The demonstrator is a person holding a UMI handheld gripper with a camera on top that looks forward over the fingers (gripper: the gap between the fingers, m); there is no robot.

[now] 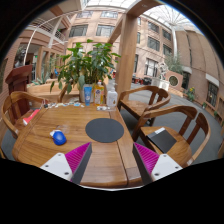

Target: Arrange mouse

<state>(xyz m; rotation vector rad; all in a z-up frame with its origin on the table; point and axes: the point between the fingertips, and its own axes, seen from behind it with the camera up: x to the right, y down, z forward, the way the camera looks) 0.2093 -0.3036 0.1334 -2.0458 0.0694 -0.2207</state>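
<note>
Wide-spread fingers (pixel 78 157) are held empty over the table (pixel 100 165); the mouse (pixel 59 137), ahead-left, must seemingly be approached before the pad (pixel 104 130).

- We see a round wooden worktop (pixel 112 152) across the lower frame.
- Centre: a dark round mouse pad (pixel 104 130).
- Left of centre: a blue mouse (pixel 59 137).
- Upper centre: a potted plant (pixel 88 68) and bottles (pixel 99 95).

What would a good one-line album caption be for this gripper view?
Open gripper hovers over a wooden table, blue mouse beside round mousepad.
</note>
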